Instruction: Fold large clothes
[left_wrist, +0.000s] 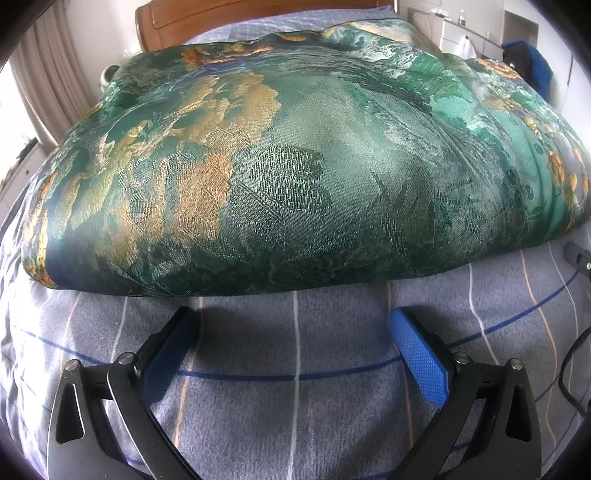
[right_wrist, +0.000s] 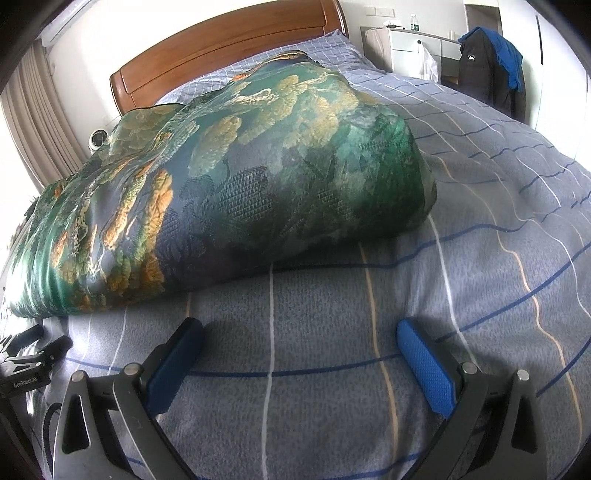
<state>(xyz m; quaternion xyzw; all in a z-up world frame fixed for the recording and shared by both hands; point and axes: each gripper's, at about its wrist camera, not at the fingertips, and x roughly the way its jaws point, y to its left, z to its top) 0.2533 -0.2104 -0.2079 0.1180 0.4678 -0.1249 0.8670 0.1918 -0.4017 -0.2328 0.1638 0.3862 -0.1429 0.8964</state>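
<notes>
A large green quilt with gold flowers lies folded in a thick bundle on the bed; it also shows in the right wrist view. My left gripper is open and empty, just in front of the bundle's near folded edge, low over the sheet. My right gripper is open and empty, in front of the bundle's near right end, also low over the sheet. The other gripper's body shows at the left edge of the right wrist view.
The bed has a grey-blue checked sheet and a wooden headboard. A curtain hangs at the left. White drawers and a dark jacket stand to the right of the bed. A black cable lies at the right.
</notes>
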